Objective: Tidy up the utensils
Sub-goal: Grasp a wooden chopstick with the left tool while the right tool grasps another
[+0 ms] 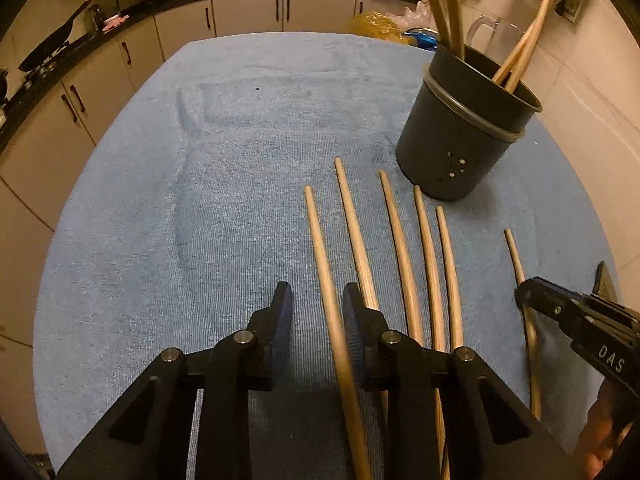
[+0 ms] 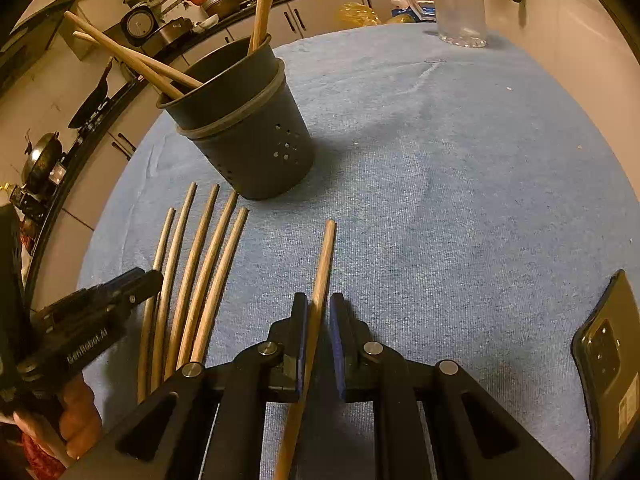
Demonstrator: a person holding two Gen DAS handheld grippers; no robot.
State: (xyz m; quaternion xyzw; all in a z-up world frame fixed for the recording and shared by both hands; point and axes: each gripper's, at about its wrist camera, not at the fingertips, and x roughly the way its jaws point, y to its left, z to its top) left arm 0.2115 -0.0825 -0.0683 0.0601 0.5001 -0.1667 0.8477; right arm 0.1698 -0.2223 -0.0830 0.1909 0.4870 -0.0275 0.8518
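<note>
Several wooden chopsticks (image 1: 400, 248) lie side by side on a blue towel (image 1: 180, 200), tips toward a dark utensil holder (image 1: 452, 148) that has more chopsticks (image 1: 524, 48) standing in it. My left gripper (image 1: 318, 304) straddles the leftmost chopstick (image 1: 320, 240). Its jaws stand apart and the stick lies close to the right finger without being pressed. My right gripper (image 2: 319, 312) is shut on a lone chopstick (image 2: 326, 256) that lies apart to the right of the row (image 2: 200, 272). In the left wrist view the right gripper (image 1: 524, 294) shows at the right edge.
The holder (image 2: 256, 152) stands just beyond the row. A clear glass pitcher (image 2: 460, 4) is at the far side of the towel, and a phone (image 2: 608, 360) lies at its right edge. A kitchen counter (image 1: 120, 28) with cabinets curves behind. A hand (image 2: 76, 412) holds the left gripper.
</note>
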